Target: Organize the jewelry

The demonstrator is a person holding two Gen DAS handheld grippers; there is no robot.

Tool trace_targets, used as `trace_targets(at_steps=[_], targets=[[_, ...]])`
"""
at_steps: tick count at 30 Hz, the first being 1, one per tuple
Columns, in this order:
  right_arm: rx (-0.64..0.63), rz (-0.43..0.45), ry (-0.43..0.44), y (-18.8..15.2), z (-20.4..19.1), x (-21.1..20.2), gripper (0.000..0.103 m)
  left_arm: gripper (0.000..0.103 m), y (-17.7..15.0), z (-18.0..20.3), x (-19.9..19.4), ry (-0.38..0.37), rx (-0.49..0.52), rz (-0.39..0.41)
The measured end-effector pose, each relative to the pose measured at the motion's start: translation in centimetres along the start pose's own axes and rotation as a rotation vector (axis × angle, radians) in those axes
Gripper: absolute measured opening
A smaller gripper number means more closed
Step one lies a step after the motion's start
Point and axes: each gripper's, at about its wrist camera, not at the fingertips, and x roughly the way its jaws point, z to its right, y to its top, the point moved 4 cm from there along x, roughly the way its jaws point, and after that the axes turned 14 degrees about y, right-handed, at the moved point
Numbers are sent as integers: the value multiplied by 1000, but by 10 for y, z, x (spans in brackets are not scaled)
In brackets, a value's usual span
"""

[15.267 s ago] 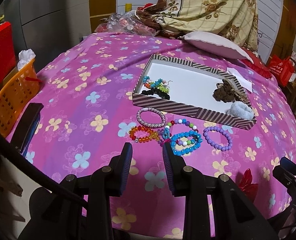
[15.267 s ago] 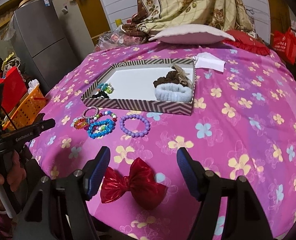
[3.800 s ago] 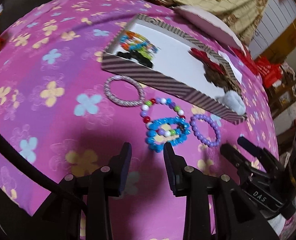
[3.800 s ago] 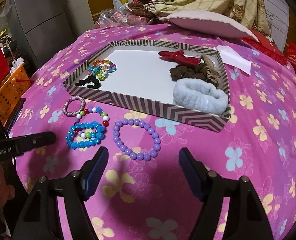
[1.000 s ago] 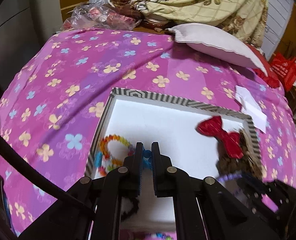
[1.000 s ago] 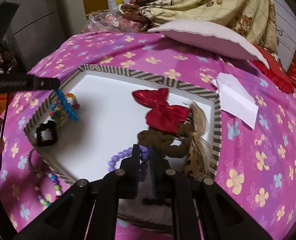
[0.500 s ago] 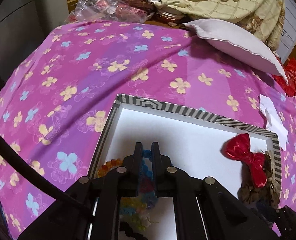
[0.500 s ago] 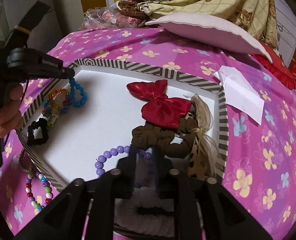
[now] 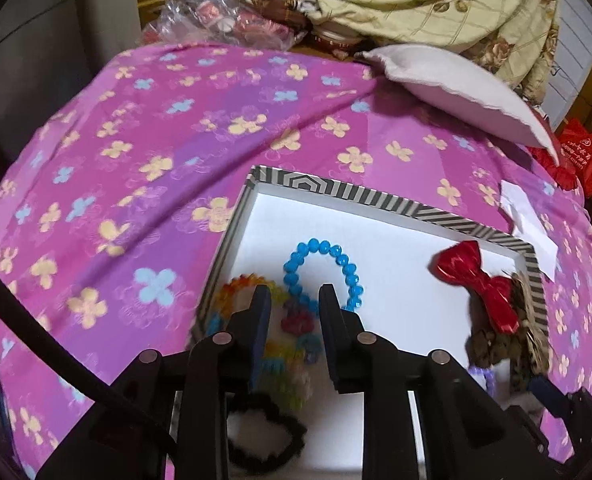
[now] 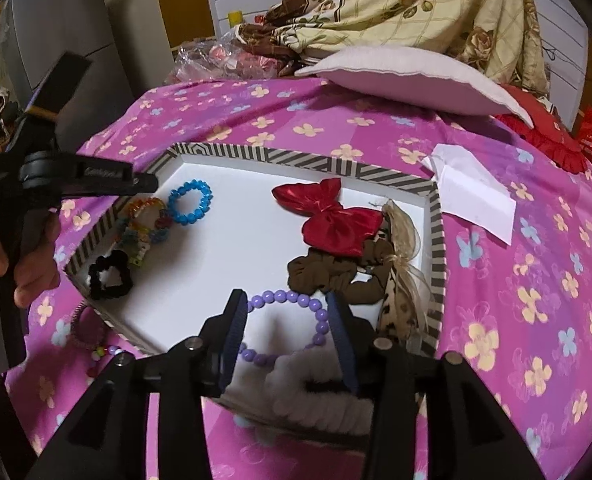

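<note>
The striped box tray [image 9: 335,189] [image 10: 307,157] lies on the pink flowered cloth. A blue bead bracelet [image 9: 314,243] [image 10: 192,182] rests flat on its white floor beside a pile of rainbow bracelets [image 9: 240,285] [image 10: 146,216]. My left gripper [image 9: 294,304] hovers just short of the blue bracelet, its jaws opening and its pads off the beads. The purple bead bracelet [image 10: 280,296] lies at the tray's near edge, partly on a white fluffy scrunchie [image 10: 319,404]. My right gripper [image 10: 286,316] straddles it, jaws opening, pads not pressing.
In the tray also lie a red bow [image 10: 331,220], brown scrunchies [image 10: 323,276] and a black scrunchie [image 10: 110,276]. More bracelets [image 10: 92,340] sit on the cloth left of the tray. A white paper [image 10: 471,196] and a pillow [image 10: 399,76] are behind. A hand [image 10: 32,276] holds the left gripper.
Both pairs of jaws have parted. The blue bracelet has dropped from the left gripper onto the tray floor, and the purple one now lies loose under the right gripper.
</note>
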Motion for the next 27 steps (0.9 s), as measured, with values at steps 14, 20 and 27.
trace_targets(at_steps=[14,20,27], targets=[[6,54,-12,-25,-38,-47,57,43,-71,-31,-79,42,9,123],[12,57,-17,-43,-52,-64,60,43,-98,-40,-106,74,14,179],[25,64,-15,-60,-63,-78,63,43,-124,-47,-125,85,7,204]])
